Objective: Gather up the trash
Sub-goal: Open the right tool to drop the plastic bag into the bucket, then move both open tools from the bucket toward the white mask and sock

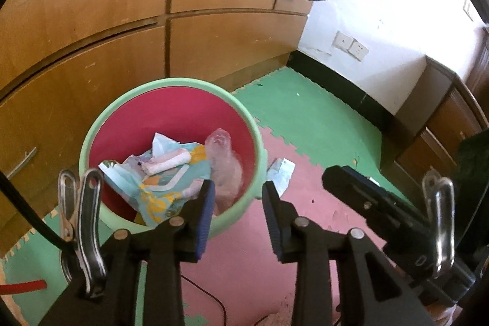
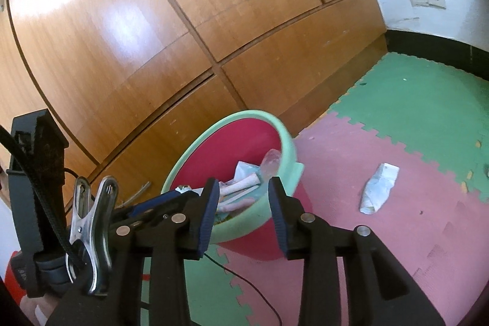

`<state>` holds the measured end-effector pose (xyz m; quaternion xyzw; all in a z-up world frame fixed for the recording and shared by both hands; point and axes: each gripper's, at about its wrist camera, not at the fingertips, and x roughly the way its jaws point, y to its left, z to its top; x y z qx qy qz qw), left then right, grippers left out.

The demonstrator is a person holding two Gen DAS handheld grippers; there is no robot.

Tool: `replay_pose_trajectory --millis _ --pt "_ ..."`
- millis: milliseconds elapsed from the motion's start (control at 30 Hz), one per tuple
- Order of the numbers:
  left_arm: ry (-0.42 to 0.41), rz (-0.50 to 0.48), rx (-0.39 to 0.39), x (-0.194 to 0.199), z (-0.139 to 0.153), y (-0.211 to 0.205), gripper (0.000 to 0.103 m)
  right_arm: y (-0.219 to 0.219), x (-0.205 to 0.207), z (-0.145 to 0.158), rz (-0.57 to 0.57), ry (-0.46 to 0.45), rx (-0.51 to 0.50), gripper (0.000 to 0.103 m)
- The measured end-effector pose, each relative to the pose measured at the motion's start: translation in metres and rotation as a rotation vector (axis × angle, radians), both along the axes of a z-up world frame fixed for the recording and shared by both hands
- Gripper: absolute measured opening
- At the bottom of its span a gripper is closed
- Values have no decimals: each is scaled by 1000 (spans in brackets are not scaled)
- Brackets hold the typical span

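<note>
Beside the bin (image 2: 284, 142), on its far-right side: one crumpled white wrapper (image 2: 380, 188) left on the pink mat (image 2: 351, 161), long axis slanting away from the bin. Right gripper (image 2: 244, 203) nearer, jaws parted and empty; left gripper (image 1: 237, 208) likewise released, empty. Whole wrapper plain only in right wrist view; half hidden behind the bin rim and a finger in left wrist view, which alone looks down on trash already in the bin.
</note>
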<state>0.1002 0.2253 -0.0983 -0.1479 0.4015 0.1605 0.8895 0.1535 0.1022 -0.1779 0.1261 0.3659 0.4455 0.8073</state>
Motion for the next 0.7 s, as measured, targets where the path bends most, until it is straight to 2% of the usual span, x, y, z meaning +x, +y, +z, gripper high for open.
replay_pose_trajectory --millis 433,700 --pt "5 -88 20 9 5 -45 40 -67 -2 6 -128 4 13 40" --pt "28 -142 16 19 -2 -68 42 -105 -8 -1 -206 -7 -13 40"
